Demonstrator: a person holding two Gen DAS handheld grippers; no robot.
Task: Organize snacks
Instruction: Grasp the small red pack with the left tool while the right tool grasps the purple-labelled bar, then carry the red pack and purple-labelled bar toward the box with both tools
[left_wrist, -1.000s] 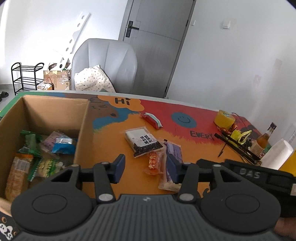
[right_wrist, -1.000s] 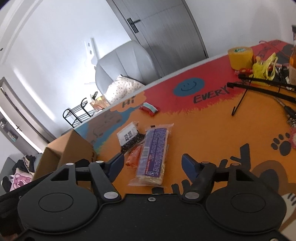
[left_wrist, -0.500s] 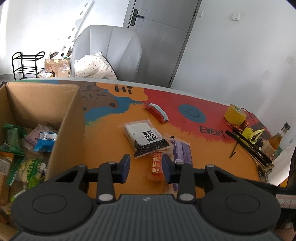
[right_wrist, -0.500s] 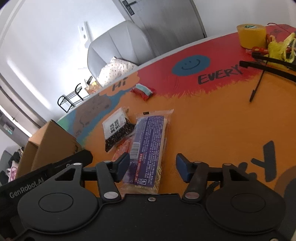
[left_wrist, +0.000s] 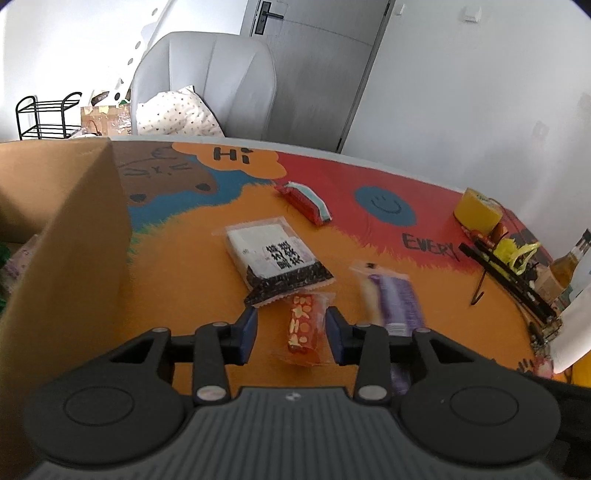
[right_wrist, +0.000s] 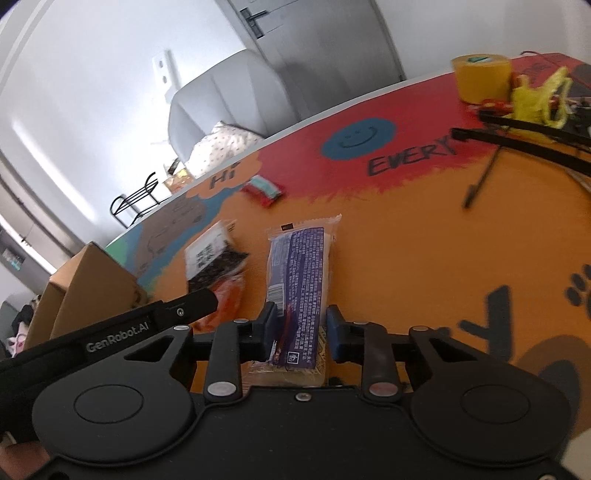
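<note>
Purple packet (right_wrist: 299, 280) sits gripped in the closing right gripper (right_wrist: 299, 328); left gripper (left_wrist: 290, 330), part-open, should straddle orange snack (left_wrist: 303, 326) squarely.

Cardboard box (left_wrist: 74, 229) wall left; bare tabletop (right_wrist: 424, 236) right.

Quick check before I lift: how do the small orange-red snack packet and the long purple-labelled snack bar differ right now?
The small orange-red snack packet is shorter than the long purple-labelled snack bar. The packet shows orange printed pieces; the bar shows dense white text. The packet sits between the left gripper's jaws with a gap on one side; the right gripper's jaws, just closing, sit against the bar's sides. Both lie flat on the orange tabletop in clear-edged wrappers.
</note>
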